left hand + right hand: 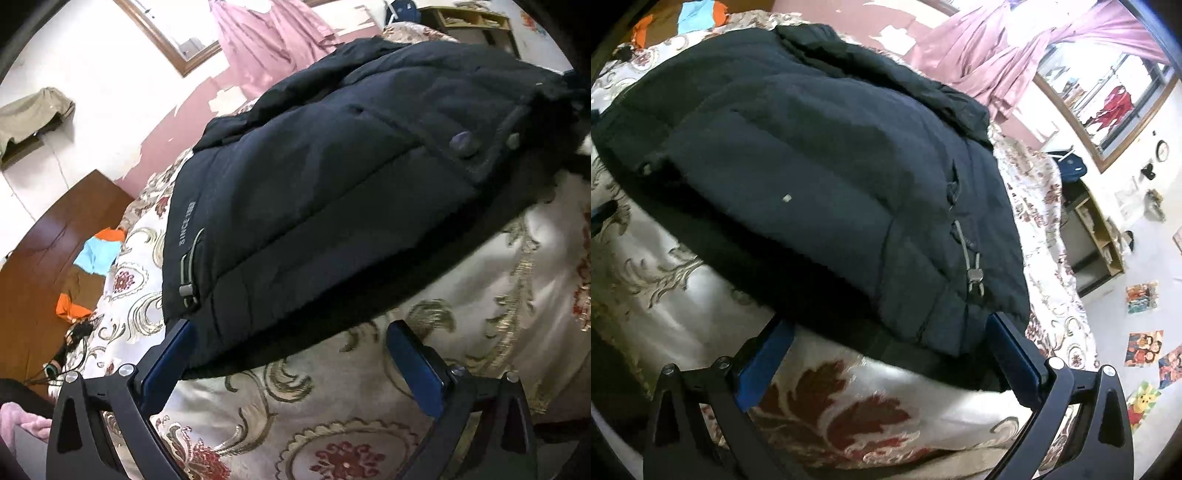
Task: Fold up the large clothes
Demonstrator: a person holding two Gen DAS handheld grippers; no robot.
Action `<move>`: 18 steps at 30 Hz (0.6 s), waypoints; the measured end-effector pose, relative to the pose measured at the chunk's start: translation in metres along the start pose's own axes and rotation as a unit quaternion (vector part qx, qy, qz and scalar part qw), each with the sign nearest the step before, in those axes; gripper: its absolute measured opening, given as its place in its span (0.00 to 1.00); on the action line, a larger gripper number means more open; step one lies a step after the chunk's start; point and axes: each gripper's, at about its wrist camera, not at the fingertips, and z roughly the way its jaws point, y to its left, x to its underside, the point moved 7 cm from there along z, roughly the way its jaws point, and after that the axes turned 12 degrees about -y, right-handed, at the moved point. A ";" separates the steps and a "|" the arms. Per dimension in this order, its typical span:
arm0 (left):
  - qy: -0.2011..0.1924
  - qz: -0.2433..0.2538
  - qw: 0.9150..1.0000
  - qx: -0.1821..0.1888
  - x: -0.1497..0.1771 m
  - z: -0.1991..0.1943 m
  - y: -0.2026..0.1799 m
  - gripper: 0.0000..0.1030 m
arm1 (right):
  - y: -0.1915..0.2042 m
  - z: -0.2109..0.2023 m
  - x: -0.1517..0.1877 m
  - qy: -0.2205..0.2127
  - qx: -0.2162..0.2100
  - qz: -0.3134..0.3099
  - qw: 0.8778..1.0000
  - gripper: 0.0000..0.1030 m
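Note:
A dark navy padded jacket (332, 177) lies folded in a thick bundle on a floral bedspread (295, 413). Snap buttons show near its right end and a grey drawcord toggle (188, 284) hangs at its near left corner. My left gripper (291, 332) is open, its jaws wide apart at the bundle's near edge, holding nothing. In the right wrist view the same jacket (812, 177) fills the middle, with a drawcord toggle (973, 275) near its right corner. My right gripper (890, 328) is open, its jaws spanning the near edge, empty.
The bedspread (849, 413) covers the bed. Pink curtains (266, 40) and a window (1108, 96) are behind. A wooden headboard (55, 258) with orange and blue cloth (99, 251) is at left. A shelf unit (1100, 236) and picture-tiled floor (1145, 347) are at right.

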 end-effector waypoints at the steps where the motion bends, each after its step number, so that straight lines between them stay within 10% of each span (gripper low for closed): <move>1: 0.003 -0.007 1.000 -0.007 0.000 0.003 0.005 1.00 | -0.004 0.000 -0.003 -0.010 0.004 0.006 1.000 0.98; 10: -0.007 -0.070 0.995 -0.070 -0.001 0.000 0.047 1.00 | -0.017 -0.024 -0.013 -0.100 0.031 0.049 0.993 0.98; 18: -0.037 -0.017 0.997 -0.072 -0.008 0.000 0.033 1.00 | -0.027 -0.028 -0.015 -0.131 0.036 0.061 0.989 0.98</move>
